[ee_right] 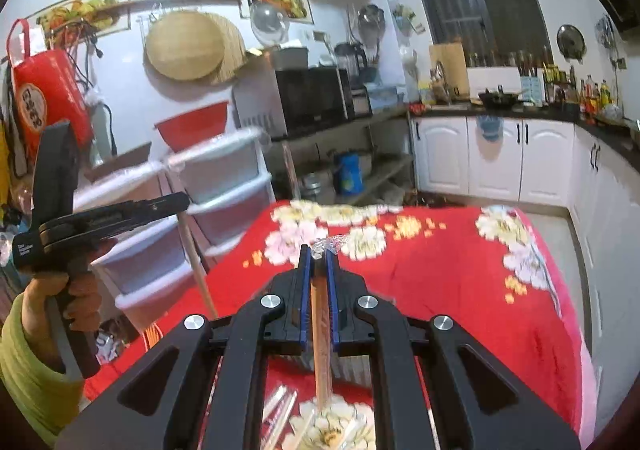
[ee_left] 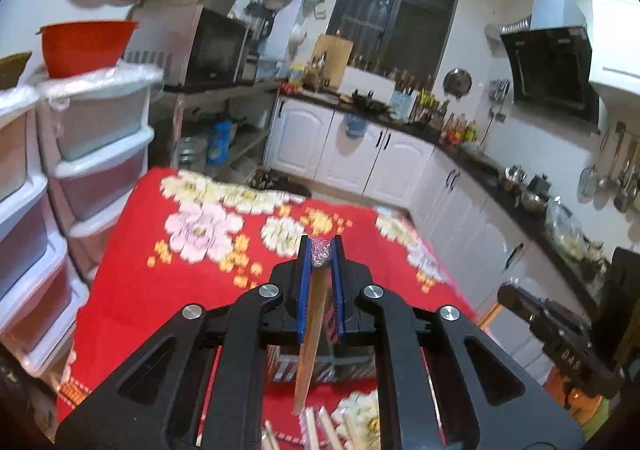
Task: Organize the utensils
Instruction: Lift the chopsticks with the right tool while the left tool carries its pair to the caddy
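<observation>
Here, in the left wrist view, the left gripper is clamped on a chopstick near its wrapped top; the stick hangs down over loose chopsticks on the red table. With so short a bite it could pivot or slip out.

In the right wrist view, the right gripper pinches another stick the same way, with the same risk, and the two hanging ends could knock together.

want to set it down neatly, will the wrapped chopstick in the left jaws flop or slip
The wrapped chopstick hangs straight below the shut left gripper, so it is probably stiff, not floppy. Its clear wrapper looks glossy, so it may slide. It is thin, so likely light and apt to roll on the tablecloth.
</observation>
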`<state>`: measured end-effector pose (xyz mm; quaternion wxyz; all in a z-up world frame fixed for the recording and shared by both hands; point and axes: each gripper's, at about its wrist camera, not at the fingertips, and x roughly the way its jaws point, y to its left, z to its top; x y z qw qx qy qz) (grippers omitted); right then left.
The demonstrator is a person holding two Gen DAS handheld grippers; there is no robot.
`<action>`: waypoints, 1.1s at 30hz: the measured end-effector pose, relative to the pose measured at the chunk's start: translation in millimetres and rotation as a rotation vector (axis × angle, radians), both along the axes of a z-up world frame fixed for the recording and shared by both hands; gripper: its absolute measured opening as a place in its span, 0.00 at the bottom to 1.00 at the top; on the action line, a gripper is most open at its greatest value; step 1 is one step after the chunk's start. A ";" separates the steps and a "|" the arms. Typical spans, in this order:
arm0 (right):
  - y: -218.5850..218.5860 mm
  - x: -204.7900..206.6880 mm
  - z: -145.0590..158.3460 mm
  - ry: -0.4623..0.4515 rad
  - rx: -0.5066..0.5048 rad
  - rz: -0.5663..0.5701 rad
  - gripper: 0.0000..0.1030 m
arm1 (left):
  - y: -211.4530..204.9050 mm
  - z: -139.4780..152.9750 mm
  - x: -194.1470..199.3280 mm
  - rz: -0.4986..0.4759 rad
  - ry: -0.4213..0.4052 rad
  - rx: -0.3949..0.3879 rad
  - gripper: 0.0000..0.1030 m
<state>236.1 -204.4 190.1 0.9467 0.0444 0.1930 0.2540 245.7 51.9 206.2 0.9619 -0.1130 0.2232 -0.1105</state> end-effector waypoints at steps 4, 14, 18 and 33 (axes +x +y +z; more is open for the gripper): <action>4.4 9.6 21.6 -0.049 0.003 -0.012 0.07 | -6.3 25.0 10.6 0.000 -0.054 0.007 0.04; 7.5 46.9 30.3 -0.070 0.004 -0.058 0.07 | -25.0 32.7 48.7 -0.005 -0.087 0.036 0.04; 6.7 61.7 13.8 -0.039 0.000 -0.070 0.07 | -30.4 6.5 65.2 -0.018 -0.058 0.049 0.04; 17.3 79.3 -44.8 0.029 -0.031 -0.096 0.07 | -35.5 -75.2 81.8 -0.031 0.001 0.128 0.04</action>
